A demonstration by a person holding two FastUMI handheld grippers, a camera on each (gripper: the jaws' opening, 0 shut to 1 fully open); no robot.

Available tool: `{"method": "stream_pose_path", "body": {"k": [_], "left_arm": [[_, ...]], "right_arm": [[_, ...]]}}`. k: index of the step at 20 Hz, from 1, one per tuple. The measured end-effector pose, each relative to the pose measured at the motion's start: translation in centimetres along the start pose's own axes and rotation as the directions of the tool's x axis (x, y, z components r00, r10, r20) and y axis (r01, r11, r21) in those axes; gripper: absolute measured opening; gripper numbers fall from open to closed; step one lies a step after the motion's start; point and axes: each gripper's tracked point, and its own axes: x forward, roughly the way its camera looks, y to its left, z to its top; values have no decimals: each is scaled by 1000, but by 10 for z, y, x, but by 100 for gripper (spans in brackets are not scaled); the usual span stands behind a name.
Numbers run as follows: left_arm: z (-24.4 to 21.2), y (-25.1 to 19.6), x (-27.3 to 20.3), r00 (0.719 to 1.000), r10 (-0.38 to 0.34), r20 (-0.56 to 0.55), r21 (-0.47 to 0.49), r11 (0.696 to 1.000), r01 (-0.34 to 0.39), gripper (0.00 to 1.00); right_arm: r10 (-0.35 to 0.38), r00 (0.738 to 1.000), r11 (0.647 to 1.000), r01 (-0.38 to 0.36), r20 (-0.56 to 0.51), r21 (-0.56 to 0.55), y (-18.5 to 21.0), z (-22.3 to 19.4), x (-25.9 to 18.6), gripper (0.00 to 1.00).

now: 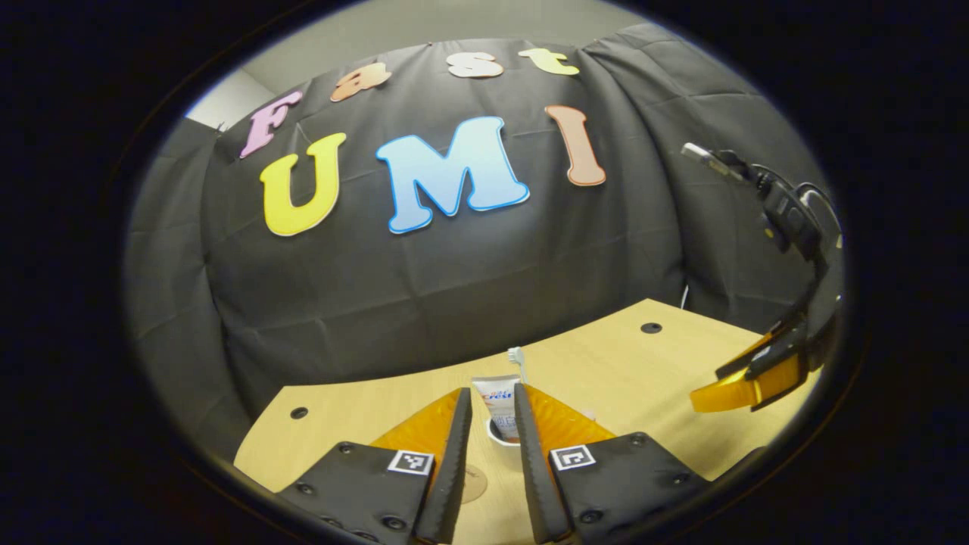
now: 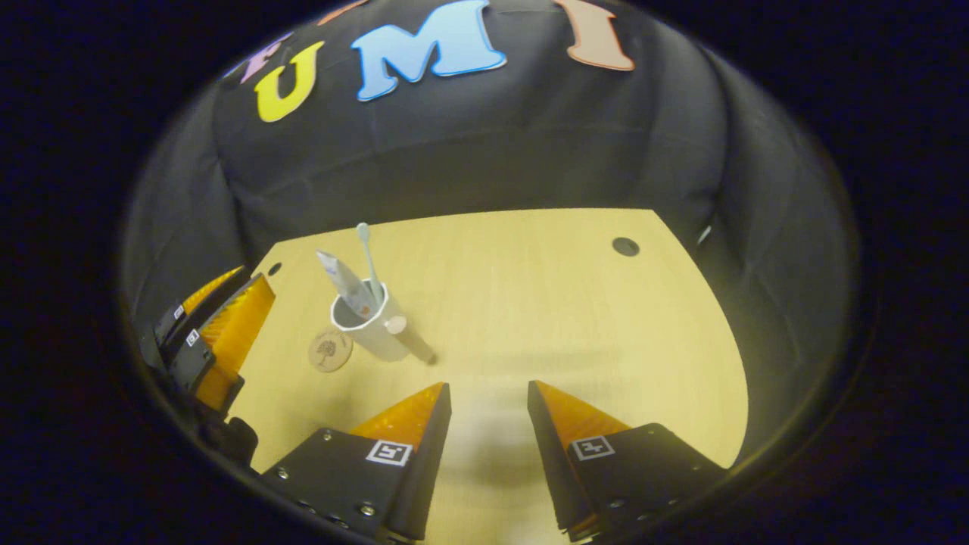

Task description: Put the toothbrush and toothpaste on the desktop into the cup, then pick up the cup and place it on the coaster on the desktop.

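Observation:
A white cup [image 2: 371, 329] stands on the wooden desktop [image 2: 545, 303] with the toothpaste tube [image 2: 344, 284] and the toothbrush [image 2: 366, 246] upright inside it. A round coaster [image 2: 330, 350] lies just left of the cup, touching or nearly touching its base. My left gripper [image 2: 227, 318] sits left of the cup, apart from it. In the left gripper view its open fingers frame the cup [image 1: 502, 437], the toothpaste [image 1: 500, 405], the toothbrush head [image 1: 516, 353] and part of the coaster [image 1: 473, 484]. My right gripper [image 2: 488, 393] is open and holds nothing, nearer than the cup.
The desktop has round cable holes [image 2: 625, 246] [image 1: 299, 412] near its back edge, which meets the black cloth wall. The right gripper [image 1: 727, 393] hangs above the table's right side in the left gripper view. Bare wood [image 2: 575, 333] lies right of the cup.

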Motion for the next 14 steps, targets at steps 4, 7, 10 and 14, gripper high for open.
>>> {"method": "stream_pose_path", "body": {"k": [4, 7, 10, 14], "left_arm": [[-4, 10, -18, 999, 19, -32, -41, 999, -21, 46], [-11, 16, -31, 998, 26, -62, -80, 996, -31, 50], [-20, 27, -40, 994, 43, -97, -117, 992, -54, 58], [-33, 45, -51, 988, 75, -136, -139, 986, -94, 68]], "right_arm": [[69, 995, 981, -80, -70, -174, 13, 8, 14, 62], [115, 985, 949, -148, -128, -280, 25, 12, 26, 61], [147, 971, 913, -207, -190, -351, 35, 14, 34, 61], [173, 953, 860, -270, -250, -433, 50, 24, 48, 60]]}}
